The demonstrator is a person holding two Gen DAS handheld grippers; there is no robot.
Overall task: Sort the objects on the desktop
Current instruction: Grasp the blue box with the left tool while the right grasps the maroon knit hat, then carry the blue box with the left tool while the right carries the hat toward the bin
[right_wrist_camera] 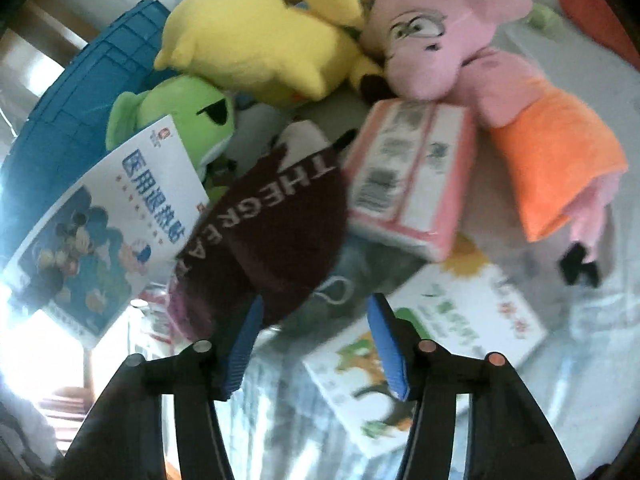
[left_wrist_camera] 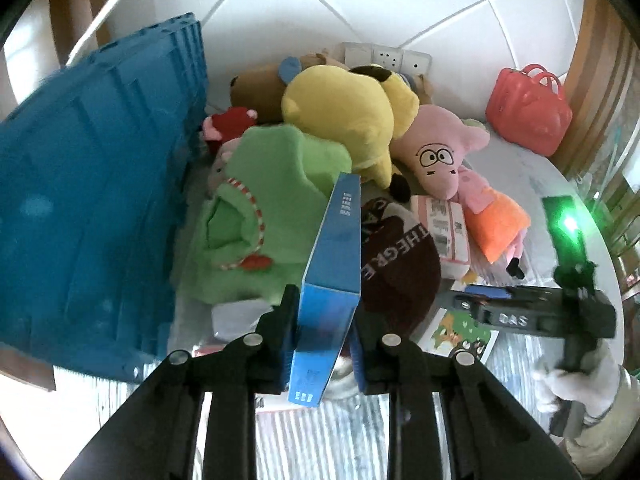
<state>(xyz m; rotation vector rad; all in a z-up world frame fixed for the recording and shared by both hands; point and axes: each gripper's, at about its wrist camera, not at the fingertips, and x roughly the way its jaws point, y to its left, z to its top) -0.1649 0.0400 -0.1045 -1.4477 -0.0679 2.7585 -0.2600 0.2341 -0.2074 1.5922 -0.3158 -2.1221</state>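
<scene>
Blue box [left_wrist_camera: 330, 280] stands on edge, clamped beside plush toys [left_wrist_camera: 336, 120].

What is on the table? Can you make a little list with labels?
left gripper: shut on the blue box, held up on its edge
right gripper: open, holding nothing
bin: blue crate at the left
toys: yellow plush, green plush, pink pig plush
other things: brown cap, pink box, picture book, red bag
</scene>
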